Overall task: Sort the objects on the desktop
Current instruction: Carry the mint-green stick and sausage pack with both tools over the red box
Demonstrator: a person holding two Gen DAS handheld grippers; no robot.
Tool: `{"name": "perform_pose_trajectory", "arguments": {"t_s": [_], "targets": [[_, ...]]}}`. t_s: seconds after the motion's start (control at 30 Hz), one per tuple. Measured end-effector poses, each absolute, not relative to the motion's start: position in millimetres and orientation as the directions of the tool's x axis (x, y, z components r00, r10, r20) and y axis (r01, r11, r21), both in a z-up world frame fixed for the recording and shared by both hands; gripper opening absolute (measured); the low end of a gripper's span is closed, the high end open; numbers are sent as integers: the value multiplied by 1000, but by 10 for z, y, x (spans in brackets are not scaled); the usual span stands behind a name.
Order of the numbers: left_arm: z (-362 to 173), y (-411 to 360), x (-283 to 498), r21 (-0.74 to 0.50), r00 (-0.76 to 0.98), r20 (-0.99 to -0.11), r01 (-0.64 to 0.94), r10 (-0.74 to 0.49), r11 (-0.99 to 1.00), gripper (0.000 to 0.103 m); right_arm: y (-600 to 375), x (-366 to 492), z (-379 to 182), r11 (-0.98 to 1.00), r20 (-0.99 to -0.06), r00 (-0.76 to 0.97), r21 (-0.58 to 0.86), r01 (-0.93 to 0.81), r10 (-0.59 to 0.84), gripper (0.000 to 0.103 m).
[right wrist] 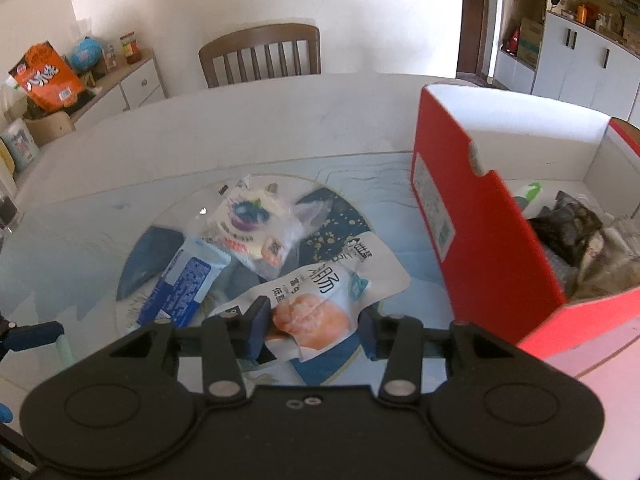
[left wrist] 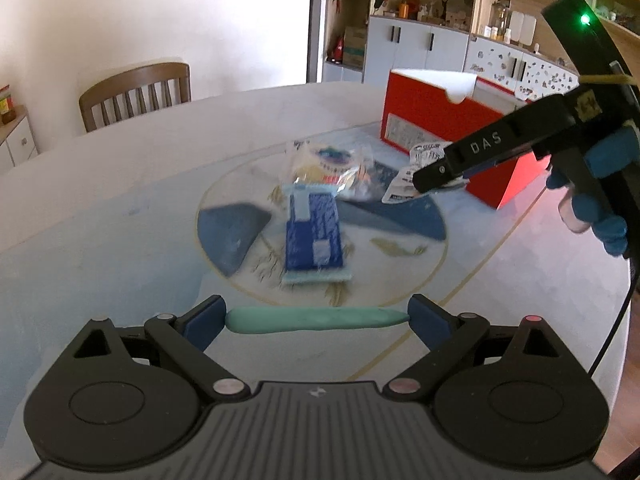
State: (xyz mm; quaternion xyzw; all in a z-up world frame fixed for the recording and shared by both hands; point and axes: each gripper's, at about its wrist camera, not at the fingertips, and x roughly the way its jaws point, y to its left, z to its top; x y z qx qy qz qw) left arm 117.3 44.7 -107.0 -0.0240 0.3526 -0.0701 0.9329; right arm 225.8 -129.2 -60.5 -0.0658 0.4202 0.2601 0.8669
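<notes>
My left gripper (left wrist: 317, 320) is shut on a long mint-green object (left wrist: 316, 320) held crosswise between its pads, above the table. My right gripper (right wrist: 314, 330) is shut on a white snack pouch with an orange picture (right wrist: 320, 300); the pouch hangs from it in the left wrist view (left wrist: 412, 178). A blue wafer packet (left wrist: 314, 236) and a clear bag of pastry (left wrist: 328, 164) lie on the round blue pattern in the table's middle. They also show in the right wrist view: the packet (right wrist: 180, 284), the bag (right wrist: 252, 220).
An open red shoebox (right wrist: 480, 240) stands at the right, holding several items (right wrist: 568, 232). It shows behind the right gripper (left wrist: 440, 178) in the left wrist view (left wrist: 432, 120). A wooden chair (right wrist: 260, 54) is at the far table edge. Cabinets line the back wall.
</notes>
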Motion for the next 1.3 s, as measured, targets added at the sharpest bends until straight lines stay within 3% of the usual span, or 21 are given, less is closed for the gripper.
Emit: {"name": "perform_pose_trajectory", "arguments": {"t_s": [1.3], "targets": [[89,-684,1979,-42,818,-546,186,-179,982,98,-2601,2556,266,815,-661,533,219,-536,528,45]]}}
